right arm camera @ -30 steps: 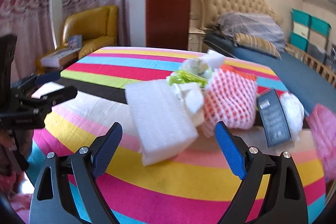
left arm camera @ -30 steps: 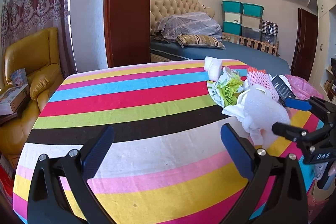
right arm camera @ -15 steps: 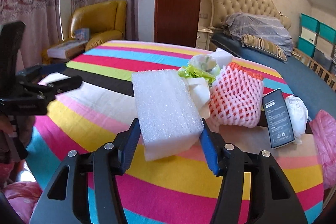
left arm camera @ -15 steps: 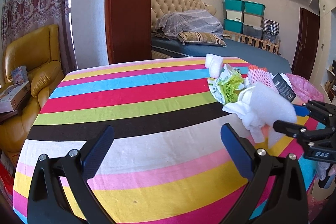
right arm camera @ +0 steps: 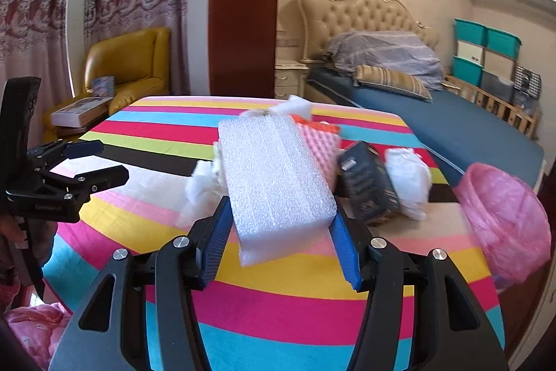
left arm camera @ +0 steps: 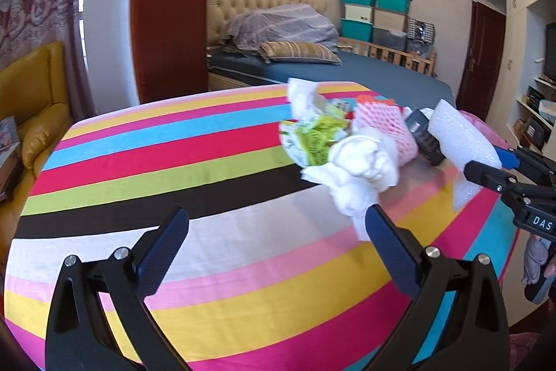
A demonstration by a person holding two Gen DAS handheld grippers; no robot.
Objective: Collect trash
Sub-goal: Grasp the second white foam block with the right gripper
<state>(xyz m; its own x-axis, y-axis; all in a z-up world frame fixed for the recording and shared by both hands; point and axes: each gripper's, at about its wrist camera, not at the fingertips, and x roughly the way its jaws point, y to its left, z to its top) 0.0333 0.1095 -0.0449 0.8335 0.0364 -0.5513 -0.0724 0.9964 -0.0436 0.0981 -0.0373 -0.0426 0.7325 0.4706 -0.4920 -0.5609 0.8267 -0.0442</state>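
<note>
Above the striped counter (right arm camera: 278,301), my right gripper (right arm camera: 278,240) jaws clamp the white foam block (right arm camera: 274,183); left gripper (left arm camera: 274,252) jaws gape empty. Soft foam could slip out sideways.

left claw (left arm camera: 276,247): jaws wide apart | right claw (right arm camera: 278,244): clamped, loaded

- Striped cloth (left arm camera: 156,183) lies bare on the left of the table, ahead of the left gripper (left arm camera: 278,246).
- Trash pile (left arm camera: 351,145) crowds the right side.
- Pink bag (right arm camera: 507,218) stands just past the table's right edge.
</note>
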